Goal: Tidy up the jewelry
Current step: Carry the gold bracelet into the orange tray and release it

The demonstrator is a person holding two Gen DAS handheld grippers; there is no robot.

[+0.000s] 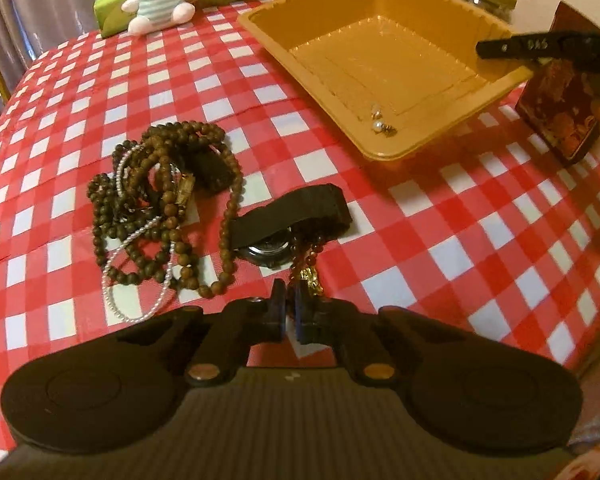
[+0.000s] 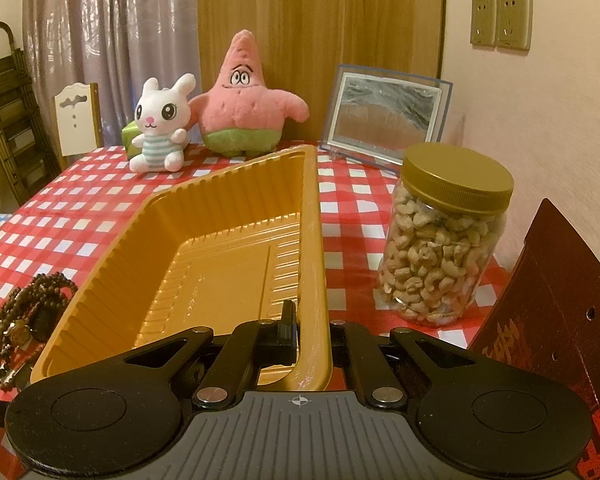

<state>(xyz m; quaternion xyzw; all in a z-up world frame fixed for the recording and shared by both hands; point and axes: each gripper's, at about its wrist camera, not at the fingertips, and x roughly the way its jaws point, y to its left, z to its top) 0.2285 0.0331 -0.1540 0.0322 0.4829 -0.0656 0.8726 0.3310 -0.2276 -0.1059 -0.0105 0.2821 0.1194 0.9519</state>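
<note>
1. Left wrist view: the red checked tablecloth [image 1: 460, 240] fills the frame, and the gold tray [image 1: 268, 28] sits at upper right, tipped up on its right side, with two pearl earrings [image 1: 380, 122] in its near corner.
2. My right claw [image 2: 310, 332] is clamped on the tray's near rim, one finger inside the wall, one outside.
3. The bead tangle [image 1: 160, 208] lies left of centre; the watch [image 1: 272, 254] and its black strap lie at centre, the strap running toward the tray.
4. My left claw [image 1: 288, 310] is narrowed on a small beaded strand with a gold charm [image 1: 310, 276], just below the watch. The tray lies up and to the right.
5. Only the right wrist view shows the cashew jar [image 2: 444, 240]; only the left shows the earrings.
</note>
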